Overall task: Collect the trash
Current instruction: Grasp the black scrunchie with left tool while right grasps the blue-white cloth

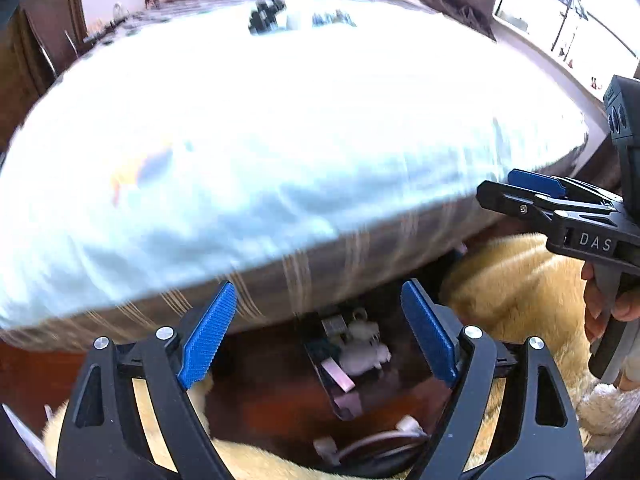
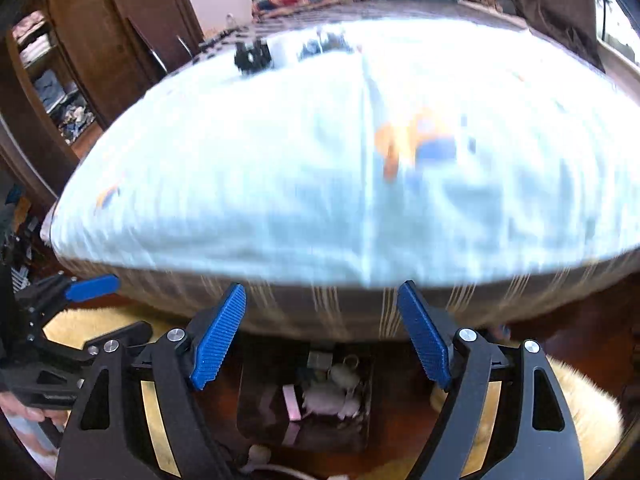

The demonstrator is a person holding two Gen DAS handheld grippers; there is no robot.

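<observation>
Right in front of you, filling twelve o'clock in both wrist views, is the big bed with the pale blue sheet (image 1: 280, 140), badly blurred and washed out by glare. There's an orange-and-blue printed patch on the sheet (image 2: 420, 144), and small dark objects (image 1: 266, 16) lie far back on it, too smeared to name. Below the sheet the striped grey-brown mattress side (image 2: 340, 304) hangs over the floor. At six o'clock, between your fingers, sits the dark open bin with crumpled white tissue trash and a pink strip inside (image 2: 316, 396), on the reddish wood floor. A fluffy cream-yellow rug (image 1: 516, 280) spreads at four o'clock, and white cable plugs (image 1: 404, 428) lie near the bottom edge. Your left gripper (image 1: 320, 332) points level at the bed edge, blue pads spread wide, holding nothing. Your right gripper (image 2: 322, 336) matches it, jaws wide apart and empty, just beside the left at three o'clock in the left view
</observation>
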